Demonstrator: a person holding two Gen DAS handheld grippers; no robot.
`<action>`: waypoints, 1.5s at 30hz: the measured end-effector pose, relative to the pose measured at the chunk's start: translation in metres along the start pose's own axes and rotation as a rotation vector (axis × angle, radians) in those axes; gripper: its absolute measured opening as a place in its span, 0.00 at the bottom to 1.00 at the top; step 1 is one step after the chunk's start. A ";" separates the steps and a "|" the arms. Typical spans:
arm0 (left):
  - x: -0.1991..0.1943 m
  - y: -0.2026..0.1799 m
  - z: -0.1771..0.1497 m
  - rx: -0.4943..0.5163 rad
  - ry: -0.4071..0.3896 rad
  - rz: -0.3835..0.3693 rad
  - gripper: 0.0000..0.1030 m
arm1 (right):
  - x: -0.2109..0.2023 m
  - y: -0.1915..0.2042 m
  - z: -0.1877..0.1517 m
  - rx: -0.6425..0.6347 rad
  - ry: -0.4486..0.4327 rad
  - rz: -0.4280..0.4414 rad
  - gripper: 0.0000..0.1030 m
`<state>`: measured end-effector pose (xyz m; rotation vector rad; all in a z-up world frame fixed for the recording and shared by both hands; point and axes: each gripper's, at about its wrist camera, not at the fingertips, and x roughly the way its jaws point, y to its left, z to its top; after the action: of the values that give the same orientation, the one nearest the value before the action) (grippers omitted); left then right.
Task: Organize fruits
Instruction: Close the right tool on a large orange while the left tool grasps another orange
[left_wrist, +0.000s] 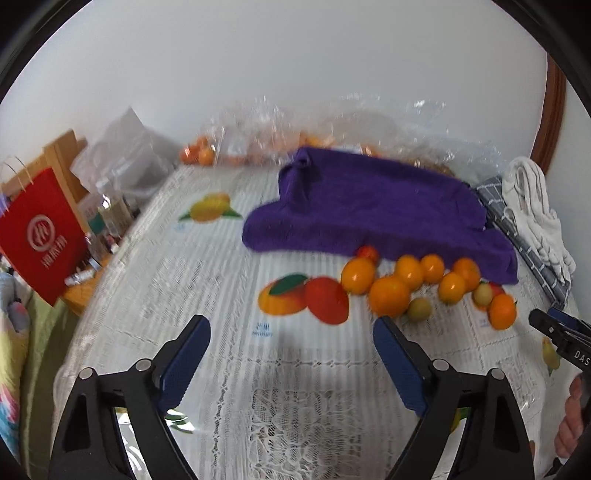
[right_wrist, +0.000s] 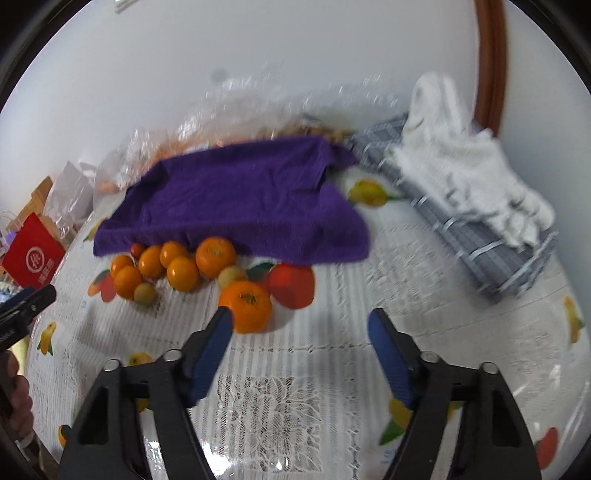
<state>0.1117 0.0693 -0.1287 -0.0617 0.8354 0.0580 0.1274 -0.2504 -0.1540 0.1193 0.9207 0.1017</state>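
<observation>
Several oranges (left_wrist: 389, 295) lie in a loose cluster on the lace tablecloth (left_wrist: 221, 295), along the near edge of a purple towel (left_wrist: 369, 206). Two small green-yellow fruits (left_wrist: 419, 309) and a small red one (left_wrist: 367, 253) lie among them. My left gripper (left_wrist: 291, 334) is open and empty, short of the cluster. In the right wrist view the same oranges (right_wrist: 183, 273) lie left of centre, with one orange (right_wrist: 246, 305) nearest. My right gripper (right_wrist: 299, 328) is open and empty, its left finger just beside that orange. The purple towel (right_wrist: 240, 199) lies behind.
Clear plastic bags with more fruit (left_wrist: 199, 155) sit at the back by the wall. A grey checked cloth (right_wrist: 472, 240) with a white towel (right_wrist: 461, 166) on it lies at the right. A red paper bag (left_wrist: 44, 232) stands off the table's left edge.
</observation>
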 end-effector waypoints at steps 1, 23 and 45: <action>0.005 0.001 -0.001 0.009 0.011 -0.001 0.86 | 0.004 0.001 -0.001 -0.011 -0.001 0.005 0.70; 0.050 -0.029 0.010 0.002 0.039 -0.272 0.74 | 0.045 0.024 -0.005 -0.152 -0.015 0.057 0.41; 0.083 -0.005 0.040 -0.130 0.040 -0.391 0.24 | 0.043 -0.006 -0.006 -0.093 -0.026 0.019 0.41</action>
<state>0.1971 0.0700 -0.1629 -0.3479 0.8463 -0.2580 0.1490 -0.2500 -0.1922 0.0435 0.8873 0.1603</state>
